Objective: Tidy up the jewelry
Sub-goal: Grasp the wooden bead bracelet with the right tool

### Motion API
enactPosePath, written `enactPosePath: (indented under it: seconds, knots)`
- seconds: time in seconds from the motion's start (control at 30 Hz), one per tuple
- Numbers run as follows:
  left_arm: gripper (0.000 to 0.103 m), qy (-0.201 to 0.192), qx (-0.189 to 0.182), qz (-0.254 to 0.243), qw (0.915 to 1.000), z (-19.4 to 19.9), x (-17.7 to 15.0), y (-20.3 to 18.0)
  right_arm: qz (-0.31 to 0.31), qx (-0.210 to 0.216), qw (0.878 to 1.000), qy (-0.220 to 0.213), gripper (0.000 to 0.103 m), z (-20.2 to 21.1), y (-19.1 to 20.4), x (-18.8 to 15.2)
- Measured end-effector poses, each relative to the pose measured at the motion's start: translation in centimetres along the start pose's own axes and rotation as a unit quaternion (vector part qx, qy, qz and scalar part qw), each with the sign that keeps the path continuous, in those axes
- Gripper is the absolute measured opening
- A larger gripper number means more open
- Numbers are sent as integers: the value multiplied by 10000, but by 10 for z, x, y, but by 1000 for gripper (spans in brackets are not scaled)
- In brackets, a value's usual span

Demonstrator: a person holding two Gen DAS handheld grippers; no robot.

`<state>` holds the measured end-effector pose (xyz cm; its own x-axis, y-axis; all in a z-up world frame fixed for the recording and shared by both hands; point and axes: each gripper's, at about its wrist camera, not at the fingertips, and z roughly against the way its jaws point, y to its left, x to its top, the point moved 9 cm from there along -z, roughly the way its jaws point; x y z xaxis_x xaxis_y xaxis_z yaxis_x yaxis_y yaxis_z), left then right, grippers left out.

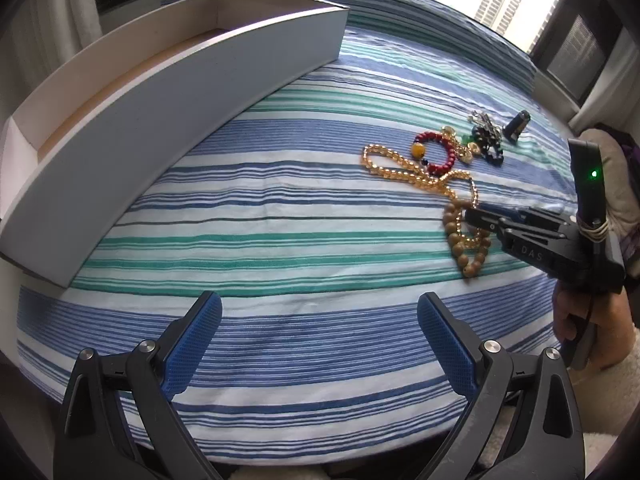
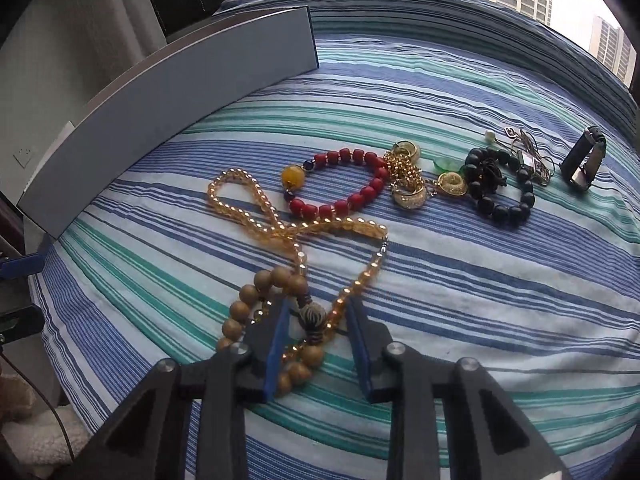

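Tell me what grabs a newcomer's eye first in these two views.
The tangle of jewelry on the blue-and-green striped bedspread: a red bead bracelet with a yellow bead lies mid-bed, a long amber bead necklace loops in front of it. The right gripper straddles a brown wooden bead bracelet nearest the camera. A long white open box sits to the left, and the left gripper hovers open over bare fabric.
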<state>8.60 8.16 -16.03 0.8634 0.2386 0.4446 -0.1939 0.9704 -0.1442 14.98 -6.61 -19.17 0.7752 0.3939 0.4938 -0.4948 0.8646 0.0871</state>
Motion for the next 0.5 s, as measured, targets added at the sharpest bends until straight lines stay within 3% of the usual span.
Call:
enactPosePath:
  seconds: [0.03,0.17,0.5]
  knots:
    - [98,18,2,15,10000,-1,0,1,-22,8,10000,42,13,-1,-1,0]
    - [98,64,15,-29,10000,-5,-1,-2,-193,228,9995,-126,14,16,2,0]
    - [98,124,-92,-405,9991,-14,13,-28,-503,744,9928,-798,14,110,17,-13]
